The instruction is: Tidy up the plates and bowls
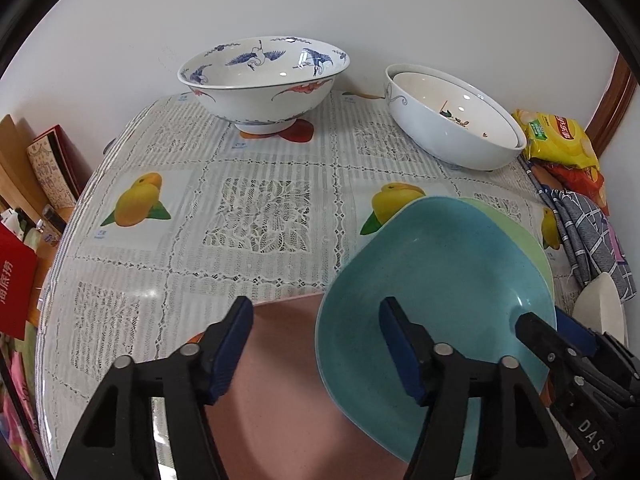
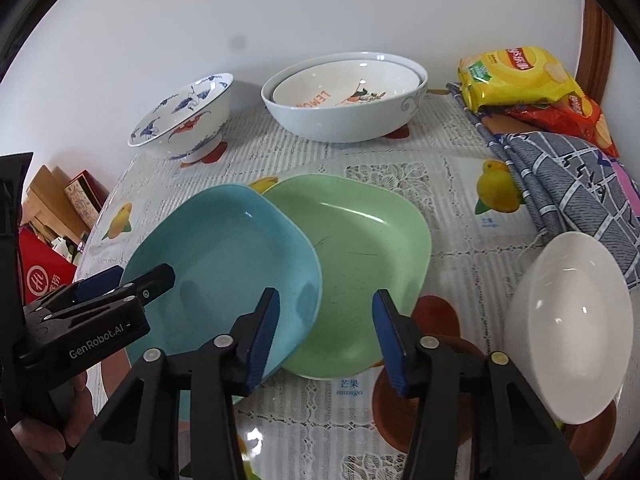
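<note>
A teal square plate (image 2: 224, 264) lies tilted, its right edge resting on a green square plate (image 2: 360, 256). In the left wrist view the teal plate (image 1: 440, 292) overlaps a pink plate (image 1: 288, 380) below it. My left gripper (image 1: 316, 348) is open, its right finger over the teal plate; it also shows in the right wrist view (image 2: 132, 284). My right gripper (image 2: 326, 340) is open above the near edges of the teal and green plates. A crane-patterned bowl (image 1: 264, 80) and two nested white bowls (image 1: 456, 120) stand at the back. A plain white bowl (image 2: 568, 324) sits at right.
Yellow and red snack bags (image 2: 520, 80) and a grey checked cloth (image 2: 576, 188) lie at the back right. Boxes and a red bag (image 1: 16, 280) stand beyond the table's left edge. A white wall lies behind the lace tablecloth (image 1: 256, 216).
</note>
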